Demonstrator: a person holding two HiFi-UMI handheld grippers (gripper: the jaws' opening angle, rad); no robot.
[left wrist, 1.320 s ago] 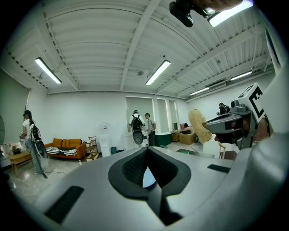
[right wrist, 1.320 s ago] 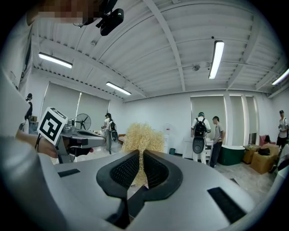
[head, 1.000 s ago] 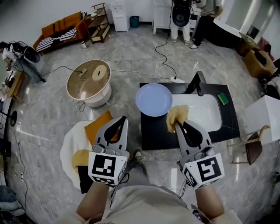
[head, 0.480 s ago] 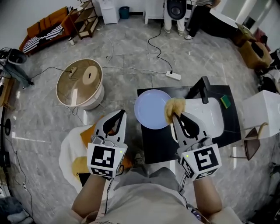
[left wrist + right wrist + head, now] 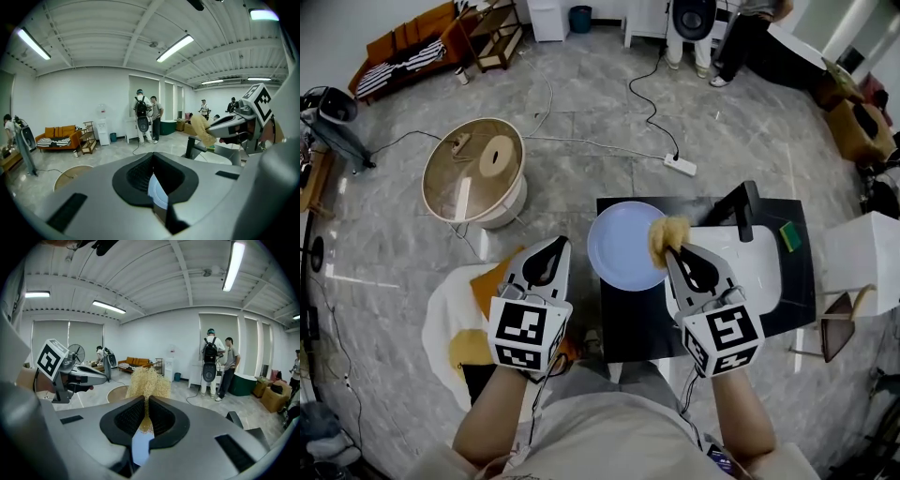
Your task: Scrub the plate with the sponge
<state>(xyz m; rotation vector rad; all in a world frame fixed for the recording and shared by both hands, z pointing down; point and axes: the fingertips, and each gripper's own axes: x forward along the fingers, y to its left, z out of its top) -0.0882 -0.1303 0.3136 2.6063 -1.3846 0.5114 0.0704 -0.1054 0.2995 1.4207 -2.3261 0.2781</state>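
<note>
Plate [image 5: 623, 246]: It lay flat on the black counter [image 5: 628, 319], just left of the white sink [image 5: 759, 258], face up so the sponge could work it from above.

Sponge [image 5: 664, 236]: The yellow fibrous pad stuck out past the jaw tips, its free end over the plate's right rim. Whether it pressed on the plate no view settled.

Right gripper [image 5: 675, 255]: It was clenched on the sponge's near end, which its own view showed pinched between the pads. That left most of the pad free to rub, probably the reason for so short a hold.

Left gripper [image 5: 555, 246]: Its jaws were together with nothing between them. It hung off the counter's left edge, over the floor, apart from the plate. Likely it waited to steady the plate's rim.

Spare green sponge [image 5: 789, 233]: It sat untouched at the counter's far right, beyond the faucet [image 5: 742, 208].

Change over the last second: The yellow sponge had been just off the plate's lower right edge, over the counter, and now overlapped the rim. The left gripper stayed shut and empty, and both grippers had come lower.

Stage, as I judged it: approach finished, scrubbing about to begin.
</note>
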